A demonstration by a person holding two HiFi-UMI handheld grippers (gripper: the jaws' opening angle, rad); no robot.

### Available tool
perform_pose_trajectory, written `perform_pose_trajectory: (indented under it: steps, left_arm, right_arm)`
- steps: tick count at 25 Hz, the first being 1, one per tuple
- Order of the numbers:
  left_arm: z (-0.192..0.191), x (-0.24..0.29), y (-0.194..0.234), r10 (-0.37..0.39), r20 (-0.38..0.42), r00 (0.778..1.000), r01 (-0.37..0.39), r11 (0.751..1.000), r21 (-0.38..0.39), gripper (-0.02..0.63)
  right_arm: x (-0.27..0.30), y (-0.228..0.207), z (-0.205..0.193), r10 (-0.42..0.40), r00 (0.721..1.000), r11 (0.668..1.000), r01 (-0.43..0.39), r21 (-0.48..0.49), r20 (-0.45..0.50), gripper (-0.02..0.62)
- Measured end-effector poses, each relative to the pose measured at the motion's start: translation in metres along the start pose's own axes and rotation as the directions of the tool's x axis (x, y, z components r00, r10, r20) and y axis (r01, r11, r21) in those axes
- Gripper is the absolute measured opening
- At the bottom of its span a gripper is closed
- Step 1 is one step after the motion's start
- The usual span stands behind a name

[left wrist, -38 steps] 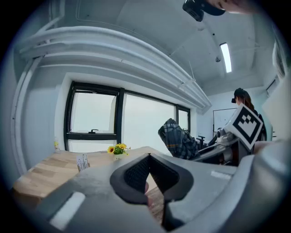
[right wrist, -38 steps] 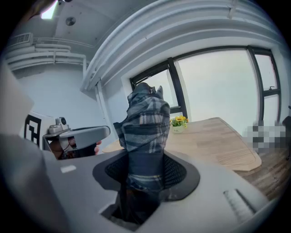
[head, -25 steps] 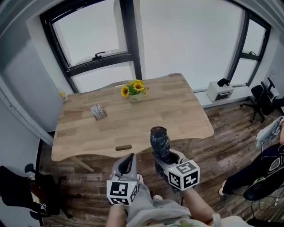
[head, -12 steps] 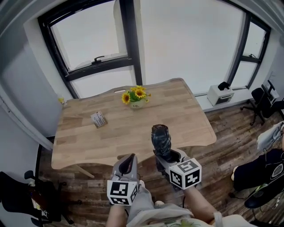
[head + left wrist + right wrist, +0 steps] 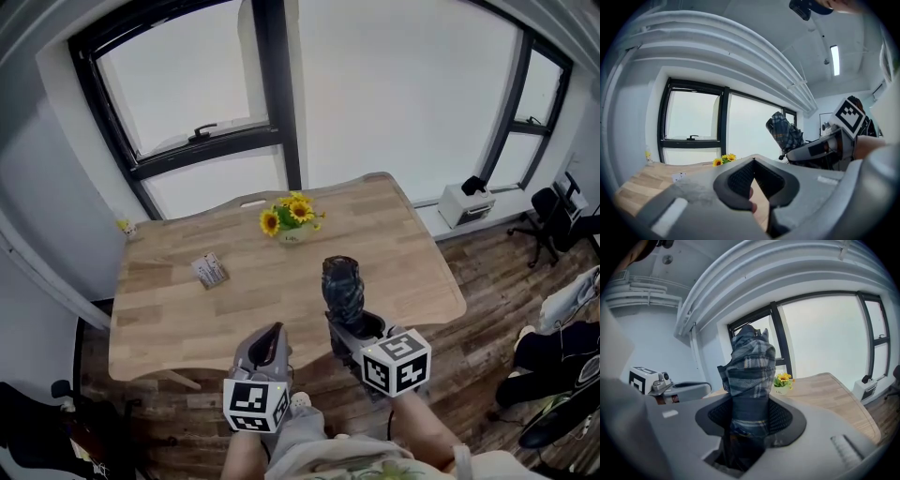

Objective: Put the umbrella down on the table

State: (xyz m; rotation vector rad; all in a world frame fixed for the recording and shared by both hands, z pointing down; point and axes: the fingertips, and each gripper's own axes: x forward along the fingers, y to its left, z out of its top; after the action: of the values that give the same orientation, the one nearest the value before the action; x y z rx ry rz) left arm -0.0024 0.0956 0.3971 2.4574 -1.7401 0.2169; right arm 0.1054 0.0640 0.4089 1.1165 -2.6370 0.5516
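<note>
A folded dark plaid umbrella (image 5: 340, 286) stands upright in my right gripper (image 5: 348, 324), whose jaws are shut on its lower part. It is held in the air over the near edge of the wooden table (image 5: 169, 309). In the right gripper view the umbrella (image 5: 750, 366) rises between the two pads of the right gripper (image 5: 750, 416) and hides the middle of the scene. My left gripper (image 5: 273, 331) hovers beside it on the left, just before the table edge. Its jaws meet at the tips of the left gripper (image 5: 752, 160) and hold nothing.
A small pot of sunflowers (image 5: 292, 216) stands at the table's far middle and a small packet (image 5: 210, 270) lies to the left. A white box (image 5: 469, 199), an office chair (image 5: 553, 208) and a seated person's legs (image 5: 555, 349) are on the right floor.
Both grippers and the view have moved forward toward the table, the umbrella still held upright. The table now lies nearer under the grippers. The person at right has shifted.
</note>
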Motion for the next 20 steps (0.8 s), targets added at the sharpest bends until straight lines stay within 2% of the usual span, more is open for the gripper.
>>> perform_pose_trajectory:
  steps: [8,20]
  left_arm:
    - [0.002,0.024,0.038,-0.028,-0.014,1.0,0.027,1.0,-0.008,0.002]
    - [-0.002,0.058,0.091,-0.103,-0.022,0.994,0.103,0.995,-0.014,0.002]
  right_arm:
    - [0.041,-0.005,0.023,-0.029,1.0,1.0,0.029,0.01,0.004,0.19]
    - [0.095,-0.013,0.034,-0.108,0.994,0.993,0.108,0.041,0.007,0.19]
